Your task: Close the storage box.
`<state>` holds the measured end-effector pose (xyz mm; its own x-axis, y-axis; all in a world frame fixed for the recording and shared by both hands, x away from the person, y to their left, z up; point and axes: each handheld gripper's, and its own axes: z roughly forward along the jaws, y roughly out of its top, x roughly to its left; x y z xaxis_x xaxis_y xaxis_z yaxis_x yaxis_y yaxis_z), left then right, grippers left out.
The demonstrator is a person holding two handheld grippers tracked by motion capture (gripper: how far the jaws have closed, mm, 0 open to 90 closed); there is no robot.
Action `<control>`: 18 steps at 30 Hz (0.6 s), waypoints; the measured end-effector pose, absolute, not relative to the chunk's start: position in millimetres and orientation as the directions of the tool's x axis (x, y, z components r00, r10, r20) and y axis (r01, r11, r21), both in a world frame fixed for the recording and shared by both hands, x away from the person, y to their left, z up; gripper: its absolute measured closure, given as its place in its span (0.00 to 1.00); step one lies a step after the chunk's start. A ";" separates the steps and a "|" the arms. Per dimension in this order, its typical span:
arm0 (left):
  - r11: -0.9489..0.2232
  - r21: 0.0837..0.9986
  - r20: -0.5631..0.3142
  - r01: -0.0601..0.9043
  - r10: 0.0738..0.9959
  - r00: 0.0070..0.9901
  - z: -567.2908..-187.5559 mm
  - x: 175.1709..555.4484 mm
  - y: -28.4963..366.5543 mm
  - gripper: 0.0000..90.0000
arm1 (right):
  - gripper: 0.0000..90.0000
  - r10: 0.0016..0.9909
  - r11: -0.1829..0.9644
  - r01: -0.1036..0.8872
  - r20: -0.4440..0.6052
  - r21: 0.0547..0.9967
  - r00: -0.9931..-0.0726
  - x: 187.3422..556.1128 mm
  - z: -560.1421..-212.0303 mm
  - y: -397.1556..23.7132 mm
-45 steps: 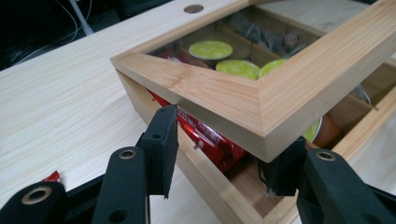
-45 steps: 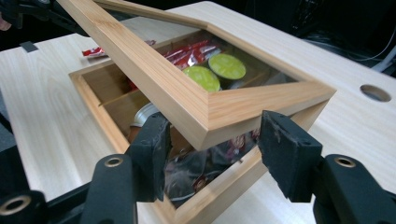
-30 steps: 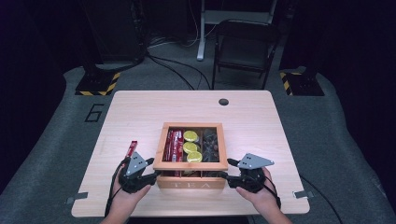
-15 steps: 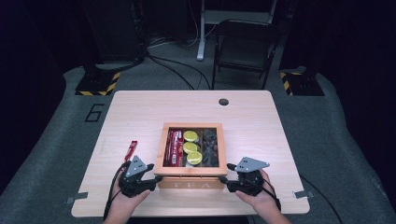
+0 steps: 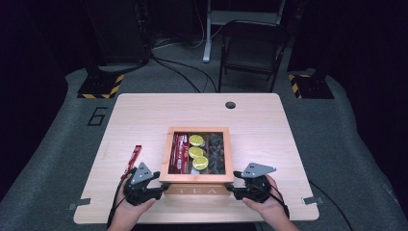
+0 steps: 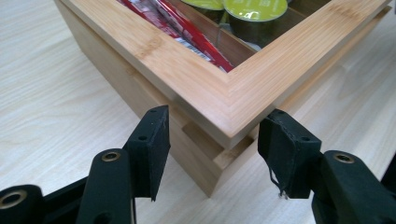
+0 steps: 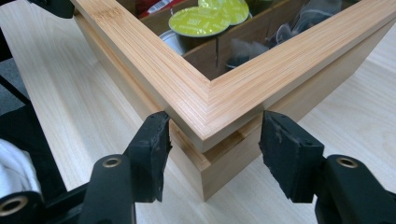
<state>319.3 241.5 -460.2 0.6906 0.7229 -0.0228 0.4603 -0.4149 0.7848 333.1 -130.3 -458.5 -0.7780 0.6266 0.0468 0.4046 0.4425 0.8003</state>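
Note:
A wooden tea box (image 5: 197, 130) with a framed lid stands on the table near its front edge. It holds red sachets (image 5: 180, 151), yellow-green capsules (image 5: 197, 152) and dark tea bags (image 5: 216, 151). My left gripper (image 5: 161, 186) straddles the box's front left corner (image 6: 219, 135). Its jaws have just been opening, and the pads (image 6: 152, 140) stand close beside the walls without pressing. My right gripper (image 5: 232, 188) straddles the front right corner (image 7: 205, 140) the same way, its pads (image 7: 287, 154) just off the wood.
A single red sachet (image 5: 133, 159) lies on the table left of the box, just beyond my left gripper. A round cable hole (image 5: 230, 105) sits at the table's far side. A folding chair (image 5: 250, 53) stands behind the table.
Both grippers have sunk slightly at the box's front corners, and the box's top frame looks a little lower and narrower. The left jaws stand wider apart.

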 end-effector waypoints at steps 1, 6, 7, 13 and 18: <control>-0.420 0.783 -0.017 0.459 0.723 0.691 -460.4 318.8 240.8 0.49 | 0.47 0.624 0.444 0.411 0.054 0.796 -0.780 333.3 -459.0 -129.9; -0.429 0.770 -0.027 0.473 0.718 0.695 -463.6 320.2 240.0 0.47 | 0.47 0.625 0.458 0.427 0.059 0.780 -0.778 333.7 -461.1 -128.7; -0.433 0.765 -0.025 0.477 0.719 0.694 -464.6 320.0 239.1 0.47 | 0.46 0.614 0.470 0.421 0.055 0.776 -0.788 334.6 -462.0 -129.0; -0.450 0.748 -0.024 0.488 0.716 0.698 -469.5 321.7 236.8 0.38 | 0.39 0.610 0.460 0.417 0.063 0.784 -0.790 335.4 -461.1 -129.9; -0.429 0.762 -0.040 0.485 0.717 0.696 -467.3 321.6 238.3 0.35 | 0.39 0.613 0.450 0.407 0.056 0.795 -0.788 335.2 -460.4 -130.5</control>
